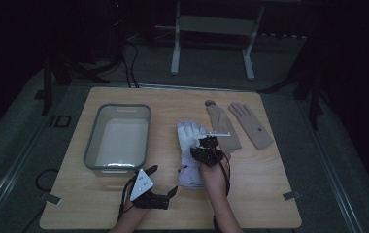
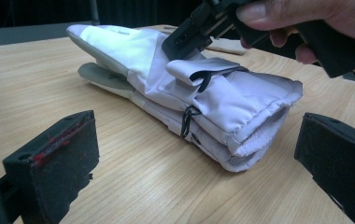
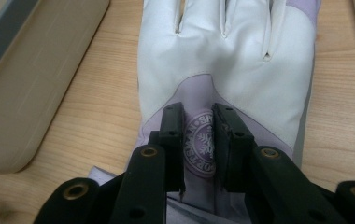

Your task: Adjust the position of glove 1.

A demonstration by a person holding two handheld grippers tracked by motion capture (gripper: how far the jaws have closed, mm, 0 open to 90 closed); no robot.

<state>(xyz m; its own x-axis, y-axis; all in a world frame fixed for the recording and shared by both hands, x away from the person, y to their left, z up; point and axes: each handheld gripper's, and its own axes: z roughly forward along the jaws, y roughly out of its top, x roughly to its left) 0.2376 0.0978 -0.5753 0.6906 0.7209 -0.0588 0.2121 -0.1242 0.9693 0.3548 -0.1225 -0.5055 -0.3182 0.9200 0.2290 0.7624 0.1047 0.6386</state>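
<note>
A stacked pair of white and lilac padded gloves [image 1: 188, 145] lies mid-table, cuffs towards me. My right gripper [image 1: 206, 147] points down over the top glove [image 3: 222, 60]. Its jaws stand a narrow gap apart [image 3: 199, 112], and the round logo patch [image 3: 202, 144] shows flat between them with no fabric pinched. In the left gripper view its tips [image 2: 185, 44] sit right at the top glove's strap [image 2: 208, 74]. My left gripper [image 1: 163, 180] rests low on the table near the front, wide open [image 2: 196, 140]. It faces the gloves' cuff end [image 2: 255, 126] and touches nothing.
A grey rectangular tub [image 1: 91, 141] stands left of the gloves; its wall [image 3: 26, 93] lies close to the right gripper. Two beige gloves [image 1: 224, 127] [image 1: 251, 125] lie flat at the back right, with a small round thing [image 1: 209, 103] beyond them.
</note>
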